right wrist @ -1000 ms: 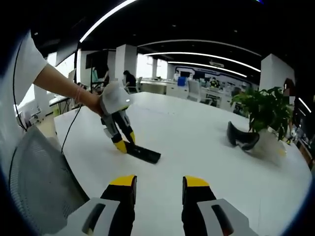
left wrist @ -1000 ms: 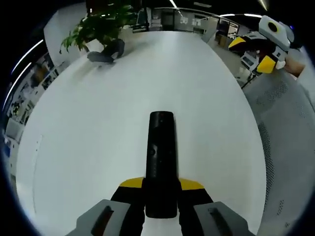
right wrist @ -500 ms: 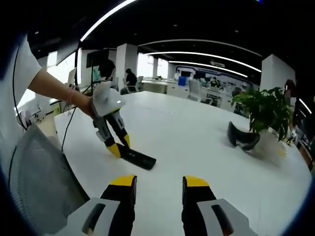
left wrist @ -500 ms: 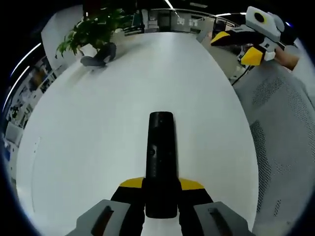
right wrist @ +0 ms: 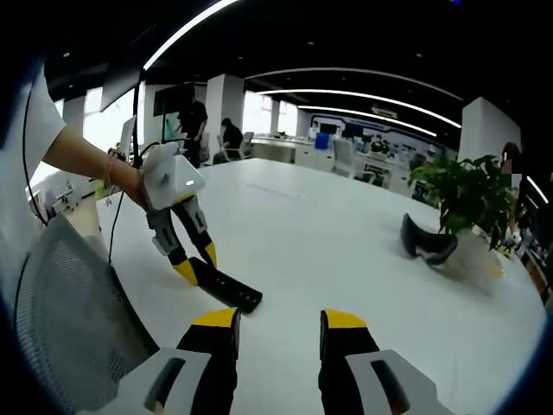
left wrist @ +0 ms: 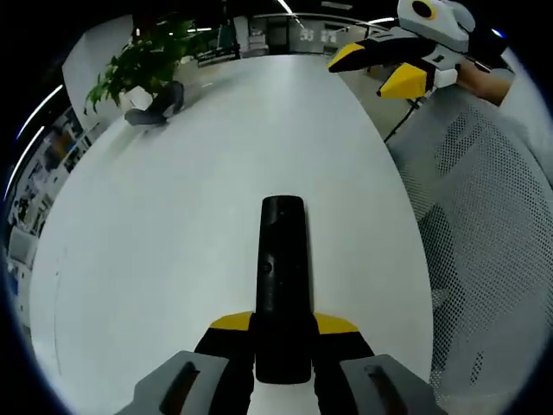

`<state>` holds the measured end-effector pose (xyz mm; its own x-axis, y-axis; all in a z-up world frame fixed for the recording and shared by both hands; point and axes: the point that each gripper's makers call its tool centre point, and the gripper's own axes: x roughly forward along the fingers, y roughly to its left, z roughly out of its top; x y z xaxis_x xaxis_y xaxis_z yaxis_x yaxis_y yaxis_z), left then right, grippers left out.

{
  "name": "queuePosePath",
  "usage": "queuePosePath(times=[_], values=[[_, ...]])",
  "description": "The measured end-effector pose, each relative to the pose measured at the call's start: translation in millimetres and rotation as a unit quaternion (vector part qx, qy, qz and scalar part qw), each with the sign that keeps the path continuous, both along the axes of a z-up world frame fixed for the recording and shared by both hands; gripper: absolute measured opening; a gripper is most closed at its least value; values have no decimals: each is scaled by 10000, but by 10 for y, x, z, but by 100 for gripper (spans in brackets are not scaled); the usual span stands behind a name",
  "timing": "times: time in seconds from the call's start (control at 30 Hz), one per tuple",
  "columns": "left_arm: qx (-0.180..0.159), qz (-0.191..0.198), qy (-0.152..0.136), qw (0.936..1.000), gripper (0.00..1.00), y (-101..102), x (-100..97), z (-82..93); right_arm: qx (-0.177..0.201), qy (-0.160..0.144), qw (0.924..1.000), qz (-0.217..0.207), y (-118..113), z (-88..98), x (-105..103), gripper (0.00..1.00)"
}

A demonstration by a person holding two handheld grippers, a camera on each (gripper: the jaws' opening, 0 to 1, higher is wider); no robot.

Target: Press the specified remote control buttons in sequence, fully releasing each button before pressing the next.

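In the left gripper view, our left gripper (left wrist: 281, 346) has its yellow-tipped jaws clamped on the near end of a black remote control (left wrist: 282, 268), which lies along the white table (left wrist: 173, 225) pointing away from us. Our right gripper (left wrist: 393, 65) hangs over the table's far edge, beside a mesh chair back (left wrist: 484, 251). In the right gripper view, our right gripper (right wrist: 278, 324) has its jaws apart and empty above the table, well apart from the remote. A potted plant (right wrist: 467, 194) and a dark headset (right wrist: 425, 242) sit at the far side.
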<state>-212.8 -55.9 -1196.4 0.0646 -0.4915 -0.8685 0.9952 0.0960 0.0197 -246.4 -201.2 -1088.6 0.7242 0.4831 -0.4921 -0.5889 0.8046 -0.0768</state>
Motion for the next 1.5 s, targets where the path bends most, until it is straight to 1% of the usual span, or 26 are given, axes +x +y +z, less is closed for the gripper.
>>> queuePosePath(times=[0.17,0.37,0.67,0.8,0.83,0.87,0.9,0.93,0.97,1.0,1.03,1.1,1.2,1.23,1.27,1.43,1.5], values=[[18,12,-21,10000,24,5,-105,4,-18,14,10000,28,9,-8,-8,34],[30,10,-88,10000,24,-22,-285,6,-42,50,10000,62,17,-23,-16,34],[2,137,-34,9999,24,-40,-463,16,-89,106,9998,159,53,-47,-40,33],[19,192,-41,9998,24,-44,-521,15,-62,173,9995,250,93,-61,-64,33],[36,207,-52,9998,24,-42,-531,14,-25,276,9989,387,140,-85,-99,33],[61,230,-48,9997,24,-45,-555,16,99,486,9971,576,213,-125,-160,32],[76,231,-57,9997,24,-45,-572,17,217,685,9951,679,263,-158,-204,32],[86,240,-53,9997,24,-43,-589,16,279,796,9934,777,303,-176,-231,30],[91,253,-55,9996,24,-44,-612,15,295,854,9915,935,348,-187,-261,30],[92,269,-51,9996,24,-42,-629,15,270,1035,9875,1155,409,-229,-334,29],[78,298,-54,9995,24,-39,-650,16,257,1075,9865,1208,423,-240,-351,29],[38,363,-48,9993,24,-42,-676,19,142,1253,9810,1475,489,-300,-437,29],[-44,482,-46,9988,24,-44,-718,20,-51,1406,9732,1821,562,-370,-537,28],[-61,500,-53,9987,24,-45,-728,22,-77,1492,9693,1953,596,-391,-580,28],[-83,527,-63,9986,24,-44,-736,22,-83,1505,9681,2003,618,-397,-589,27],[-260,671,-65,9974,24,-48,-802,25,-288,1689,9555,2403,723,-481,-630,24],[-350,658,-73,9972,24,-50,-845,26,-356,1695,9523,2514,761,-500,-622,23]])
